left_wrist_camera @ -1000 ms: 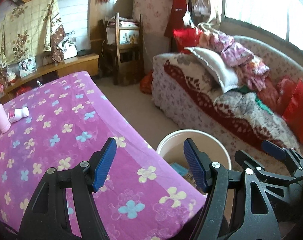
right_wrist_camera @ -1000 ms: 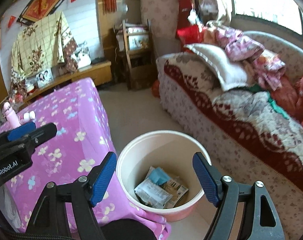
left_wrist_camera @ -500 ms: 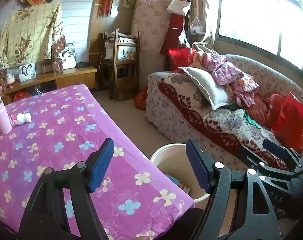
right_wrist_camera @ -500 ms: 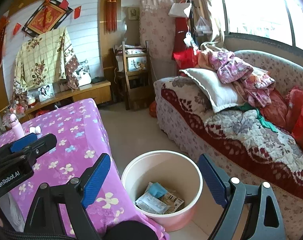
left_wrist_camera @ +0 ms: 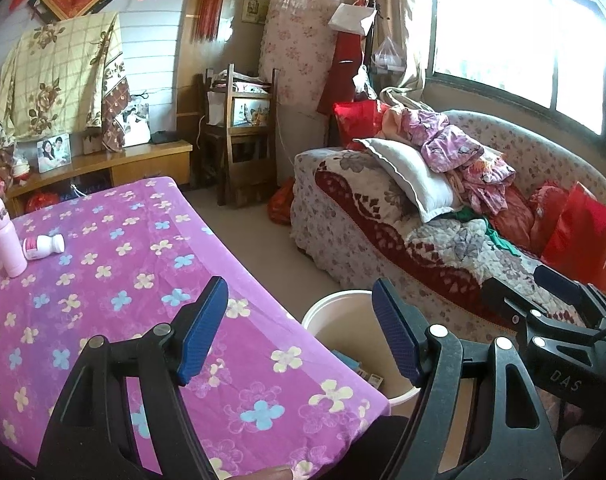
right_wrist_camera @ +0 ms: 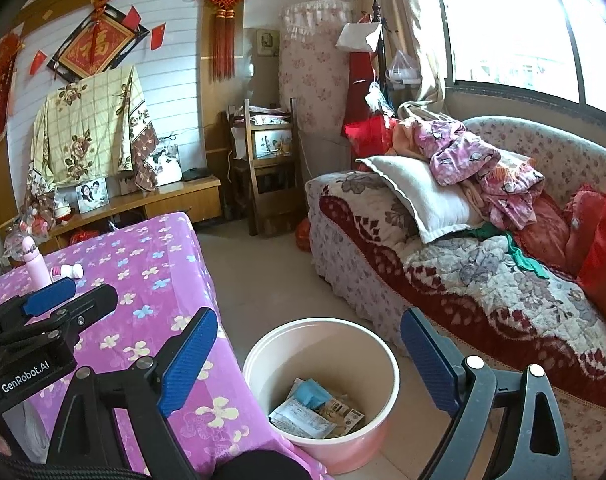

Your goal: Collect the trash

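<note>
A pale pink bin (right_wrist_camera: 355, 446) stands on the floor beside the table and holds several wrappers (right_wrist_camera: 317, 406); its rim also shows in the left wrist view (left_wrist_camera: 335, 300). My left gripper (left_wrist_camera: 301, 328) is open and empty above the table's near corner. My right gripper (right_wrist_camera: 309, 356) is open and empty, held above the bin. A small white bottle (left_wrist_camera: 43, 246) lies on its side next to an upright pink bottle (left_wrist_camera: 7, 242) at the table's far left.
The table has a purple flowered cloth (left_wrist_camera: 115, 280). A sofa (right_wrist_camera: 483, 280) piled with pillows and clothes runs along the right. A wooden chair (right_wrist_camera: 269, 172) and a low cabinet (right_wrist_camera: 163, 200) stand at the back wall. Bare floor (right_wrist_camera: 263, 264) lies between table and sofa.
Both grippers have risen and pulled back from the bin, so more of the room shows. Both stay open and empty.
</note>
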